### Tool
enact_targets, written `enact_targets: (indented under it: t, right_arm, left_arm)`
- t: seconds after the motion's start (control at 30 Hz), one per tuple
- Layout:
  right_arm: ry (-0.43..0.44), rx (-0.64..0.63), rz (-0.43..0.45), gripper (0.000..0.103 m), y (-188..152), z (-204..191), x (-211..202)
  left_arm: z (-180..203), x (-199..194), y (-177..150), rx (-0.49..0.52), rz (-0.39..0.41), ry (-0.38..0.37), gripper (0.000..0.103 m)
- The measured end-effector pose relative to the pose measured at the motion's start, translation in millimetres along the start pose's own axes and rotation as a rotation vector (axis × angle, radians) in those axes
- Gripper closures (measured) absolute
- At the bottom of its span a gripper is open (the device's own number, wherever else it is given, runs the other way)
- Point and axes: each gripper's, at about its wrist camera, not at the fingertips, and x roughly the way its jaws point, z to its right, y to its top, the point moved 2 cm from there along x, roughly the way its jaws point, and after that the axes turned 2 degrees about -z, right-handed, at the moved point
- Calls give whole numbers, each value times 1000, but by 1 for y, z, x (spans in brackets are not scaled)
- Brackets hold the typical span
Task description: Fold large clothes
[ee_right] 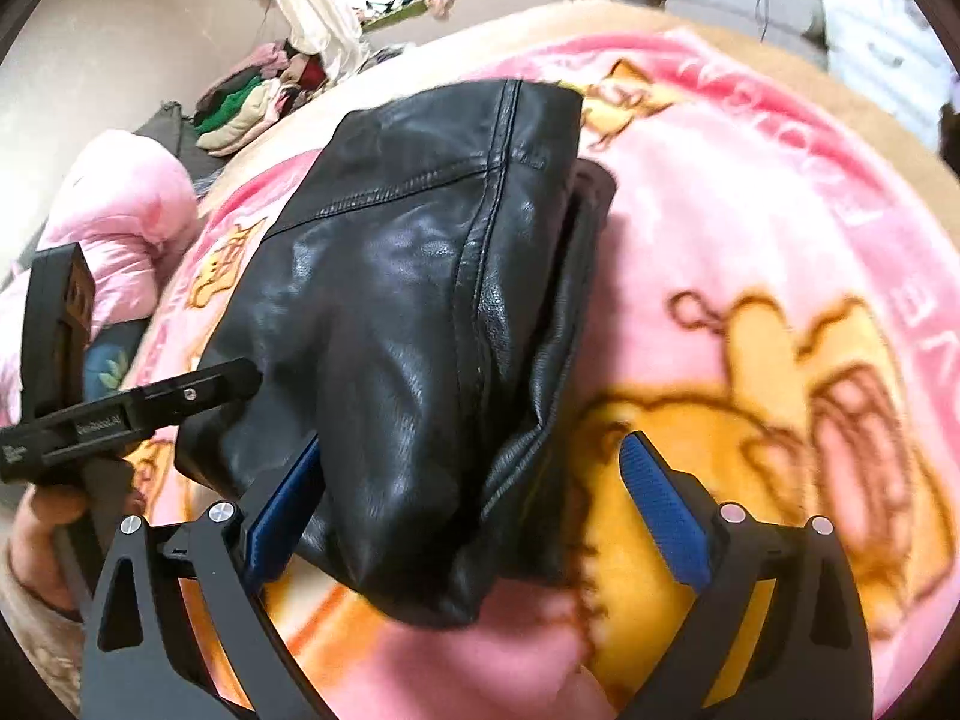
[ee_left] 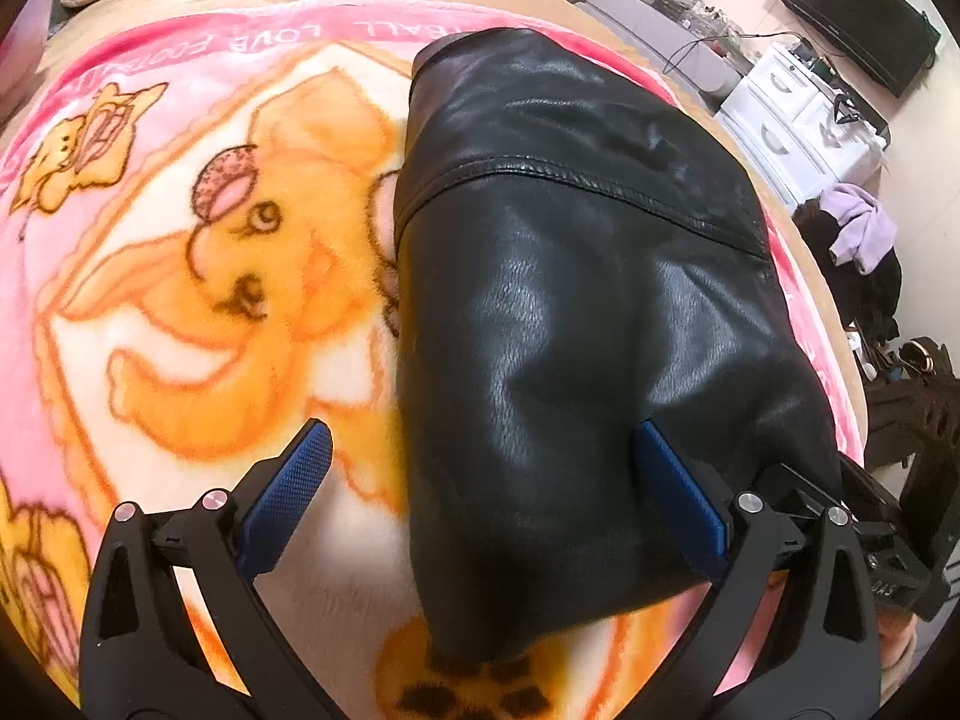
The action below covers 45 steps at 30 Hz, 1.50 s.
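A black leather jacket (ee_left: 570, 312) lies folded into a long narrow bundle on a pink and orange cartoon blanket (ee_left: 180, 252). My left gripper (ee_left: 480, 444) is open above the bundle's near end, its right finger over the leather and its left finger over the blanket. In the right wrist view the same jacket (ee_right: 408, 300) lies ahead. My right gripper (ee_right: 474, 450) is open, straddling the jacket's near end, its left finger against the leather. The left gripper's body (ee_right: 126, 408) shows at the left of that view.
The blanket covers a bed with a tan edge (ee_left: 660, 30). White drawers (ee_left: 792, 114) and a black monitor (ee_left: 858, 30) stand at the right. A clothes pile (ee_right: 252, 96) and a pink quilt (ee_right: 120, 210) lie at the bed's far left.
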Motion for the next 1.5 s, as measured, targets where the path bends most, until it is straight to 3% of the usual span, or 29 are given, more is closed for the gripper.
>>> enact_targets:
  t: [0.1,0.2,0.47,0.7,0.87,1.2,1.5]
  right_arm:
    - [-103,-32,37,7,-8,-4,-3]
    - [-146,-33,48,6,-13,1,-4]
    - [-151,6,137,6,-23,1,-27]
    - [-188,-63,293,5,-47,-19,-81]
    - [-202,-131,343,5,-66,-34,-104]
    - [-177,-132,322,5,-102,-40,-115]
    - [-179,-160,313,5,-116,-51,-118]
  left_arm:
    - [-2,-6,-3,3,5,3,8]
    - [-3,-13,-7,7,14,12,9]
    - [-10,-34,-17,10,42,24,9]
    - [-2,-71,-41,35,146,51,9]
    - [9,-94,-70,59,227,74,9]
    - [5,-117,-117,50,299,97,9]
    - [4,-125,-135,39,293,105,9]
